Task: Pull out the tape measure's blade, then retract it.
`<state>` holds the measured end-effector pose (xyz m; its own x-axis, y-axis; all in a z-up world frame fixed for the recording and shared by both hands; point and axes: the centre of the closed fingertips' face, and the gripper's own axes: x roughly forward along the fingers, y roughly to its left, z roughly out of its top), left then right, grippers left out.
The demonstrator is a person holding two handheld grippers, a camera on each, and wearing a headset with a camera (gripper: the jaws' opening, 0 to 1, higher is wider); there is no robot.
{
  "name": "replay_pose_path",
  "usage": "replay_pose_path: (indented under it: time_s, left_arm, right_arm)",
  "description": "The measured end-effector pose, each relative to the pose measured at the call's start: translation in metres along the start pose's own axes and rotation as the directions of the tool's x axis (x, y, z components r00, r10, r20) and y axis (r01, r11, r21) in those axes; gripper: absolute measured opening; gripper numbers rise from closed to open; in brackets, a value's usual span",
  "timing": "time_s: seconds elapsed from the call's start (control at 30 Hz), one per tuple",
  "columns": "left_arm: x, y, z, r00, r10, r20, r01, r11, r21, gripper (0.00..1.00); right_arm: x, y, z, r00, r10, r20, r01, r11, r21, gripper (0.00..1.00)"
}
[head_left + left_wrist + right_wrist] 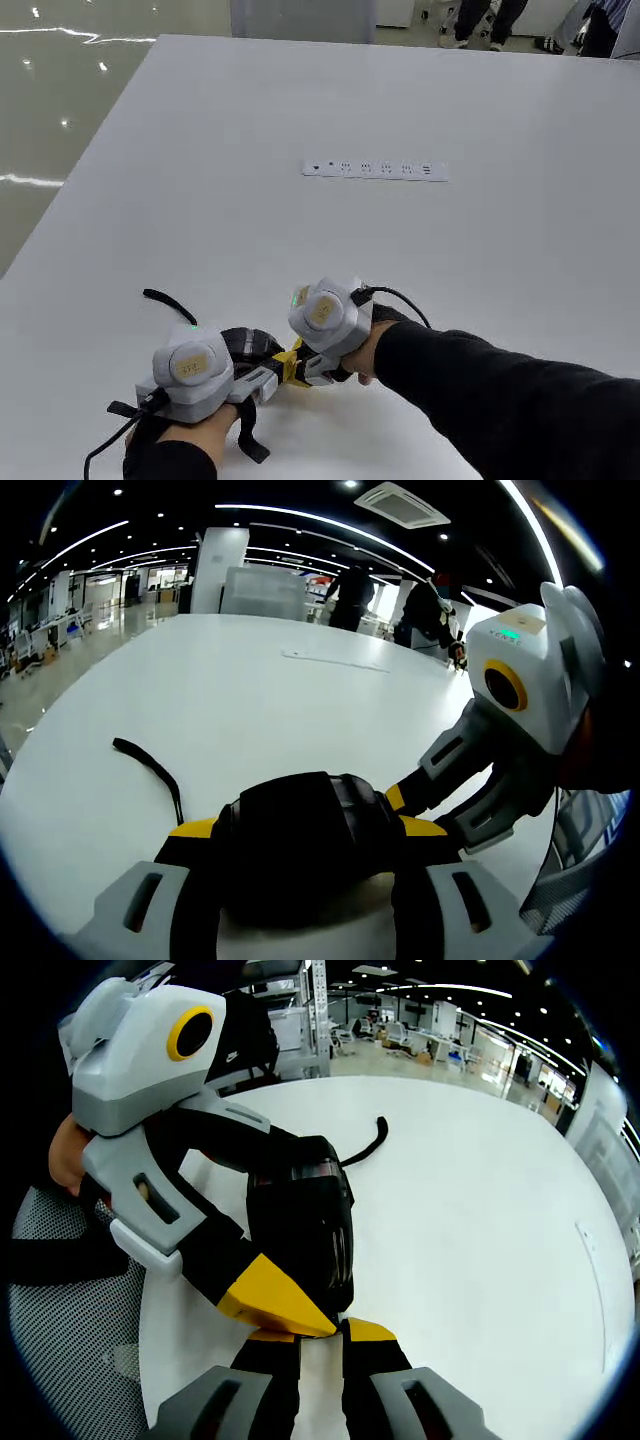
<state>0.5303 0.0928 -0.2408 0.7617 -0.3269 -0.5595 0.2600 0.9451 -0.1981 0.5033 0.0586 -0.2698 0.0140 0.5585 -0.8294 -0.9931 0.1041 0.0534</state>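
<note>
A black tape measure [250, 346] lies on the white table [400, 110] near its front edge. My left gripper [262, 362] is shut on its body, which sits between the yellow-tipped jaws in the left gripper view [302, 828]. My right gripper [300, 368] comes in from the right and meets the case's edge. Its jaws [325, 1332] stand almost together at the case's mouth, pinched on the blade tip. No length of blade shows outside the tape measure [305, 1210]. A black wrist strap [166, 303] trails off to the left.
A white power strip [375, 169] lies flat at the table's middle, well beyond the grippers. The table's left edge [70, 190] borders a shiny floor. People stand past the far edge [350, 590].
</note>
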Motion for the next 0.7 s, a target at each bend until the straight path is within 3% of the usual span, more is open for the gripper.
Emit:
replay_pose_path:
  time_s: [0.07, 0.1, 0.13, 0.2, 0.3, 0.33, 0.4, 0.53, 0.6, 0.67, 0.7]
  left_arm:
    - [-0.001, -0.001, 0.003, 0.9999, -0.001, 0.010, 0.001, 0.999, 0.032, 0.65]
    - [-0.001, -0.002, 0.008, 0.9996, 0.003, 0.029, -0.006, 0.994, 0.110, 0.65]
    - [-0.002, -0.003, 0.006, 0.9999, 0.004, 0.015, -0.006, 0.996, 0.094, 0.64]
    - [-0.003, -0.002, 0.013, 0.9992, -0.014, 0.036, 0.013, 0.999, 0.041, 0.64]
    - [-0.005, 0.002, 0.018, 0.9990, -0.020, 0.039, 0.017, 0.998, 0.067, 0.66]
    - [-0.006, 0.000, 0.016, 0.9989, -0.042, 0.018, 0.041, 0.997, 0.067, 0.66]
    - [-0.008, 0.004, 0.022, 0.9980, -0.050, 0.039, 0.044, 0.986, 0.158, 0.68]
    - [-0.015, 0.005, 0.024, 0.9955, -0.094, 0.012, 0.090, 0.977, 0.195, 0.72]
    - [-0.018, 0.003, 0.017, 0.9896, -0.138, -0.042, 0.143, 0.962, 0.232, 0.71]
    - [-0.020, 0.001, 0.014, 0.9812, -0.184, -0.058, 0.192, 0.953, 0.235, 0.77]
    - [-0.020, 0.002, 0.015, 0.9809, -0.185, -0.058, 0.194, 0.953, 0.233, 0.79]
  right_arm:
    - [0.000, -0.001, 0.000, 1.0000, -0.007, -0.001, 0.007, 1.000, 0.006, 0.12]
    - [-0.001, -0.001, -0.001, 0.9999, -0.012, 0.001, 0.012, 1.000, 0.014, 0.12]
    - [-0.001, -0.001, -0.001, 0.9999, -0.015, 0.002, 0.015, 1.000, 0.023, 0.12]
    - [-0.003, -0.001, -0.001, 0.9998, -0.020, 0.006, 0.020, 0.999, 0.039, 0.12]
    - [-0.006, -0.002, -0.001, 0.9993, -0.035, 0.010, 0.035, 0.999, 0.038, 0.14]
    - [-0.008, -0.002, -0.002, 0.9993, -0.037, 0.009, 0.036, 0.999, 0.038, 0.14]
    - [-0.011, -0.001, -0.002, 0.9990, -0.043, 0.009, 0.043, 0.999, 0.033, 0.13]
    - [-0.020, -0.001, -0.003, 0.9976, -0.065, 0.022, 0.065, 0.998, 0.028, 0.13]
    - [-0.026, -0.001, -0.002, 0.9960, -0.080, 0.041, 0.078, 0.996, 0.042, 0.13]
    - [-0.033, 0.000, 0.000, 0.9937, -0.093, 0.063, 0.089, 0.994, 0.065, 0.14]
    - [-0.035, 0.000, 0.000, 0.9927, -0.097, 0.072, 0.092, 0.993, 0.073, 0.15]
